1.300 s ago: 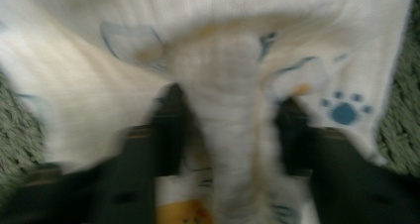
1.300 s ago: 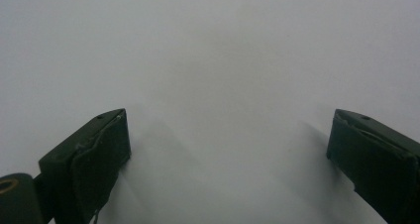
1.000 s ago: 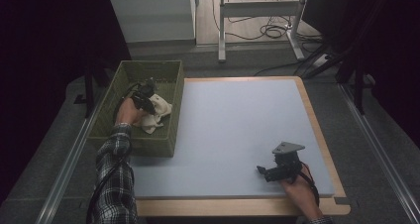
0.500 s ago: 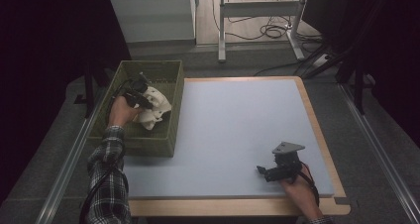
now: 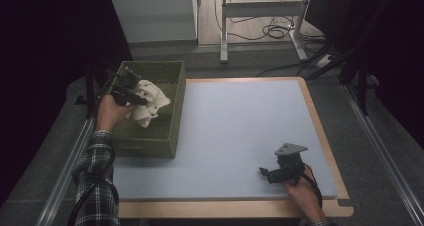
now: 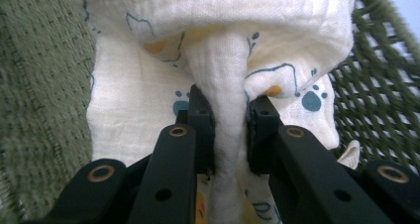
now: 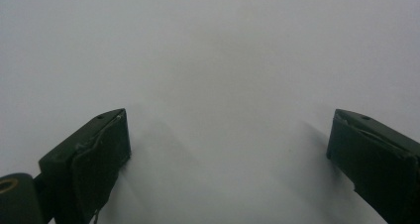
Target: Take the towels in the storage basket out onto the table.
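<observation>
Your left gripper pinches a fold of the cream cloth between its pads, holding it above the green mesh basket at the table's left edge. The cloth hangs bunched, its pinched fold running straight along the jaws. It carries blue paw prints and no readable writing. Your right gripper rests on the pale table, jaws spread wide, nothing between them.

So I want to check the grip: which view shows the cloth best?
The left gripper view: the cloth fills it, a fold pinched between the fingers. The high view shows it small, above the green basket.
</observation>
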The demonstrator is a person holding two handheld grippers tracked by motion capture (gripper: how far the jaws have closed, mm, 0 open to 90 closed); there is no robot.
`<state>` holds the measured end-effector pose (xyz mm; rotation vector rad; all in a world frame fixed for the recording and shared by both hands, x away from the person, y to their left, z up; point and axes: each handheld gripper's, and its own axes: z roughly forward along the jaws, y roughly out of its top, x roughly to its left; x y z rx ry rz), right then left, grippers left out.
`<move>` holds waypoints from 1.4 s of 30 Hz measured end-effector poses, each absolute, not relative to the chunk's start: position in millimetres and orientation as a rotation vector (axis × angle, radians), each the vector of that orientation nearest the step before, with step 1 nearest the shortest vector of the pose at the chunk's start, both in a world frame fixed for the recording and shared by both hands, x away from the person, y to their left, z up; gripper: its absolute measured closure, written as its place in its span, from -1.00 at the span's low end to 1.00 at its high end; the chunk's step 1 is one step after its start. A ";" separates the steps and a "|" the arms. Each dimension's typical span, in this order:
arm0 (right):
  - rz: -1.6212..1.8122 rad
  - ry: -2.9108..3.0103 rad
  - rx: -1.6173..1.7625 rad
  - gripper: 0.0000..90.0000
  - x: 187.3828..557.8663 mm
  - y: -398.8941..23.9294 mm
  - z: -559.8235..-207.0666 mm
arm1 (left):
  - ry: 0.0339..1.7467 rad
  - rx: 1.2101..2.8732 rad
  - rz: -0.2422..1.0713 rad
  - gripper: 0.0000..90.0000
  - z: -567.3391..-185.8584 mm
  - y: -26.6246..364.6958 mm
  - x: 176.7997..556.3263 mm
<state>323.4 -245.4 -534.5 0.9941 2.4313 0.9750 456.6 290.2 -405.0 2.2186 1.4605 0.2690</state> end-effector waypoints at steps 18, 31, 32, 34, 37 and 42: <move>0.975 2.431 0.994 -0.93 323.4 -245.3 -534.5 | 1.368 2.181 0.323 0.71 -365.3 287.5 427.2; 0.975 2.431 0.995 -0.92 323.4 -245.3 -534.5 | 1.238 2.197 0.330 0.71 -340.8 249.9 422.3; 0.976 2.430 0.994 -0.93 323.5 -245.3 -534.5 | 1.230 2.197 0.332 0.71 -339.5 246.5 422.7; 0.975 2.430 0.994 -0.92 323.4 -245.3 -534.5 | 1.222 2.197 0.329 0.71 -337.8 242.5 423.2; 0.976 2.431 0.994 -0.92 323.5 -245.3 -534.5 | 1.194 2.200 0.323 0.71 -333.0 229.9 424.8; 0.976 2.432 0.994 -0.92 323.4 -245.3 -534.5 | 1.152 2.207 0.312 0.71 -328.8 209.4 426.6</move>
